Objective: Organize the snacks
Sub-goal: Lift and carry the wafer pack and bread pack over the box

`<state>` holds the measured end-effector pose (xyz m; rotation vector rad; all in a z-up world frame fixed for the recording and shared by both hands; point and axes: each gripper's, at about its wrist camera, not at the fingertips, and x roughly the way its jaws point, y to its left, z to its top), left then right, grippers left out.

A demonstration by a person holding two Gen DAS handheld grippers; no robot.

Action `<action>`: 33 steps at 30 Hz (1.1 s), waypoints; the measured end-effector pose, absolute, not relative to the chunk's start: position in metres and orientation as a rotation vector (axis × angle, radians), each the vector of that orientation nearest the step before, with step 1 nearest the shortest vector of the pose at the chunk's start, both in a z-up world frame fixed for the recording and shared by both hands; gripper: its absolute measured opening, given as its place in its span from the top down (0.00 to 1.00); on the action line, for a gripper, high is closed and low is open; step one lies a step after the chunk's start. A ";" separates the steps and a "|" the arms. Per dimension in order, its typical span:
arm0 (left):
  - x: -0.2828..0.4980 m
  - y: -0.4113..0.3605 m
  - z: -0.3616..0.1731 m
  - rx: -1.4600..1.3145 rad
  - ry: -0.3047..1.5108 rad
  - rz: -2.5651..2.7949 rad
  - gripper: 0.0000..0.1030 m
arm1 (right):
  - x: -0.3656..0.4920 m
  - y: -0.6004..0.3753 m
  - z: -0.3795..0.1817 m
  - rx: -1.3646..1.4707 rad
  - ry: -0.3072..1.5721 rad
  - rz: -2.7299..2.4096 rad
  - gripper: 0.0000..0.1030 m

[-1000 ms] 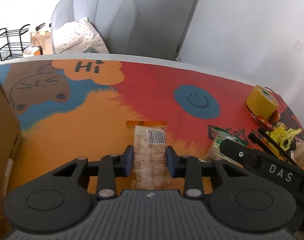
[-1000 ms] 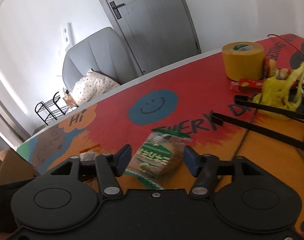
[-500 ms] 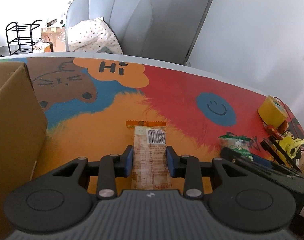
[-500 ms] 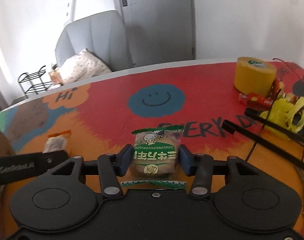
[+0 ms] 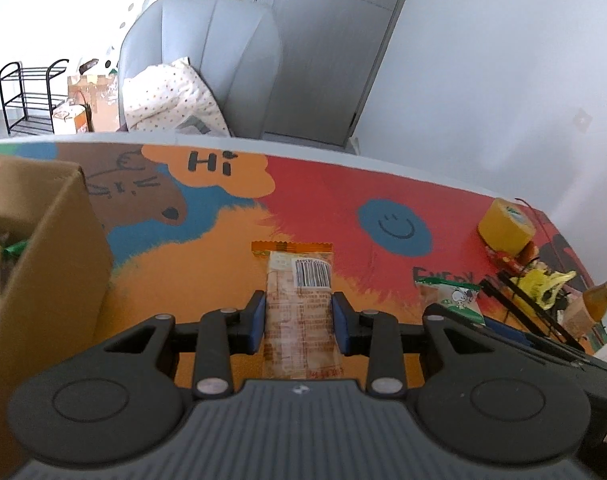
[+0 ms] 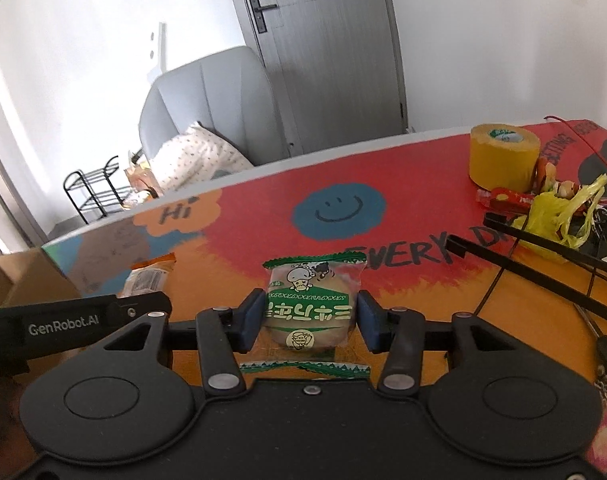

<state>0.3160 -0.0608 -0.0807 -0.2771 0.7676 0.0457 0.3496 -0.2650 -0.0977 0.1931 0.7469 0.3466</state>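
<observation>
My left gripper (image 5: 298, 316) is shut on a long clear-and-orange snack bar packet (image 5: 297, 300) with a barcode, held above the colourful table. My right gripper (image 6: 308, 318) is shut on a green-and-white bun packet (image 6: 312, 304) with a cartoon figure. The bun packet also shows in the left wrist view (image 5: 451, 298), and the bar packet in the right wrist view (image 6: 145, 278). An open cardboard box (image 5: 43, 264) stands at the left, with packets partly visible inside.
A yellow tape roll (image 6: 503, 158), a yellow plastic bag (image 6: 555, 212), small red wrappers and black cable ties (image 6: 543, 256) lie at the right. A bottle (image 5: 601, 300) stands at the far right edge. A grey chair (image 5: 199, 68) stands behind the table.
The right gripper closed on the bun packet and lifted it. The left gripper rose with the bar packet and the box came into view at its left.
</observation>
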 end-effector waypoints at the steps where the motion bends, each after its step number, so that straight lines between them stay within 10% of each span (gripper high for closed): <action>1: 0.313 -0.060 -0.077 -0.277 0.761 0.044 0.68 | 0.347 -0.264 -0.094 0.194 0.740 0.351 0.54; 33: 0.223 0.030 -0.005 -0.293 0.609 0.127 0.68 | 0.292 -0.176 -0.009 0.125 0.566 0.567 0.54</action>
